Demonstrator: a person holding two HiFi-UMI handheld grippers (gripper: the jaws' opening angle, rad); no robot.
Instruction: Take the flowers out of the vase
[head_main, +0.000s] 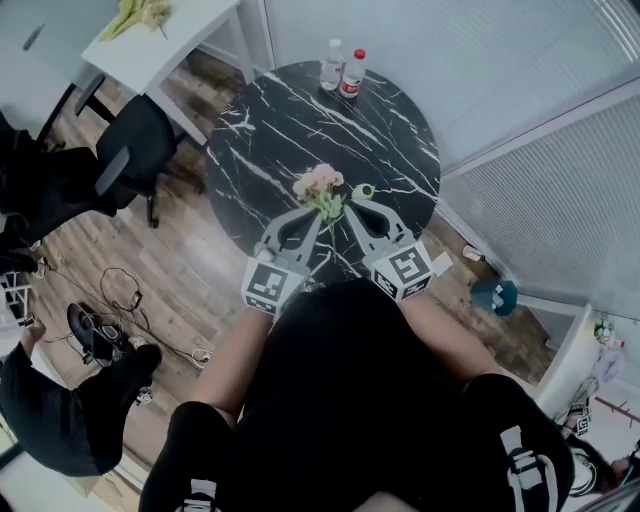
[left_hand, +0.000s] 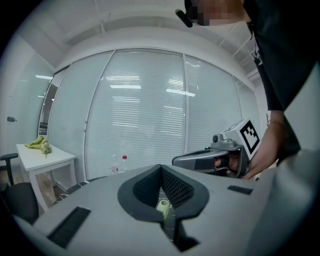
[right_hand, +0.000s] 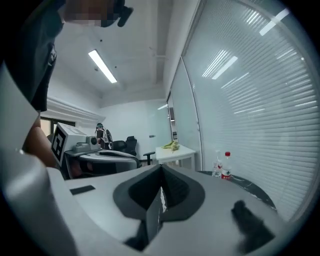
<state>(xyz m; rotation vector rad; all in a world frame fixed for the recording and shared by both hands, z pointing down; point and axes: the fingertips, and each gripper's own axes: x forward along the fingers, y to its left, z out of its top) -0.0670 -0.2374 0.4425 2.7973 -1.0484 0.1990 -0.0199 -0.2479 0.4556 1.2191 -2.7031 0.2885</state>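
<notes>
A small bunch of pink flowers with green leaves (head_main: 320, 188) shows on the black marble round table (head_main: 290, 120). A pale green vase (head_main: 362, 191) stands just right of it. Both grippers are held up side by side over the table's near edge, pointing nearly level. My left gripper (head_main: 316, 214) (left_hand: 161, 168) has its jaws together with nothing between them. Through the gap below its tips I see the green vase (left_hand: 162, 207). My right gripper (head_main: 349, 208) (right_hand: 161, 168) is shut and empty too. From above both tips overlap the flowers, and I cannot tell whether they touch.
Two plastic bottles (head_main: 340, 70) (right_hand: 222, 167) stand at the table's far edge. A white side table with a green bunch (head_main: 140, 15) (left_hand: 42, 145) and a black chair (head_main: 135, 150) are at the left. Cables (head_main: 120, 290) lie on the wooden floor. A person (head_main: 60, 410) sits at lower left.
</notes>
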